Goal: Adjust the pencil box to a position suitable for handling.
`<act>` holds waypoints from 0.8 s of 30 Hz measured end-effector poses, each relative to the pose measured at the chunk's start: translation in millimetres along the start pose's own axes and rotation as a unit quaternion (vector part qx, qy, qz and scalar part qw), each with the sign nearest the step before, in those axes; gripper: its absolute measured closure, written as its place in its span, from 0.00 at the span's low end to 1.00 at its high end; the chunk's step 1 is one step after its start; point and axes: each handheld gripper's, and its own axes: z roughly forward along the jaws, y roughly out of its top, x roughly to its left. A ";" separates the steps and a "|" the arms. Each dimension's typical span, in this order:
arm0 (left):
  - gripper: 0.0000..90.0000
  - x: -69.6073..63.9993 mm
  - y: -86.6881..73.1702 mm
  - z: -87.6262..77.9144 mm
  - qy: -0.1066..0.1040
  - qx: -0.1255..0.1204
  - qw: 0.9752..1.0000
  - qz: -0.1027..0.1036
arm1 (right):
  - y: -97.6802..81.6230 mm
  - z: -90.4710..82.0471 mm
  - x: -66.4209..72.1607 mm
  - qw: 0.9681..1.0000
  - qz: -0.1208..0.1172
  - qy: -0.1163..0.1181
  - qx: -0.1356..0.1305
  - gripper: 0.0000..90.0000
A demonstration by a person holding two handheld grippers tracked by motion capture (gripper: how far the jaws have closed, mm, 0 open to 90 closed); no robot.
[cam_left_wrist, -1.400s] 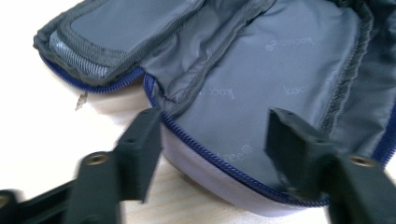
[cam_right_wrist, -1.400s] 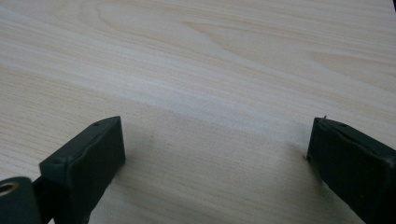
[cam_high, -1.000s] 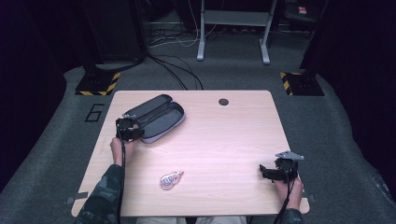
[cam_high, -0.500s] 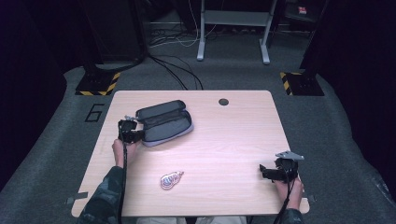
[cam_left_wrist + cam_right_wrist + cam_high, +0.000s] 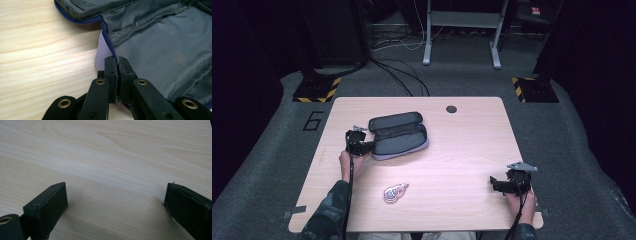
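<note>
A grey zip case [image 5: 399, 136] lies open on the wooden table [image 5: 462, 150], left of centre, with its lid folded back. In the left gripper view its grey lining [image 5: 162, 45] and blue zip edge are close up. My left gripper [image 5: 368, 146] is at the case's left end, and its jaws [image 5: 117, 62] are shut on the zip rim of the lower half. My right gripper [image 5: 494, 184] rests near the table's front right corner. It stands open [image 5: 115, 200] over bare wood with nothing between its jaws.
A small pink-and-white striped thing [image 5: 395, 192] lies near the front edge, left of centre. A dark round hole [image 5: 451, 109] sits in the tabletop at the back. Cables and stand legs are on the floor beyond the table.
The case has shifted to the right and a little nearer, and my left gripper has gone with it at its left end. The right gripper has stayed put.
</note>
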 end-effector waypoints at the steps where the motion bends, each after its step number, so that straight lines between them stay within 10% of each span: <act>1: 0.97 -2.5 -0.5 0.1 -0.003 0.001 1.000 0.000 | 0.1 0.0 -0.4 1.000 -0.002 0.001 0.000 0.05; 24: 0.97 -47.9 3.9 14.5 -0.052 -0.006 0.998 0.027 | 0.0 0.0 0.1 1.000 0.000 0.001 0.000 0.05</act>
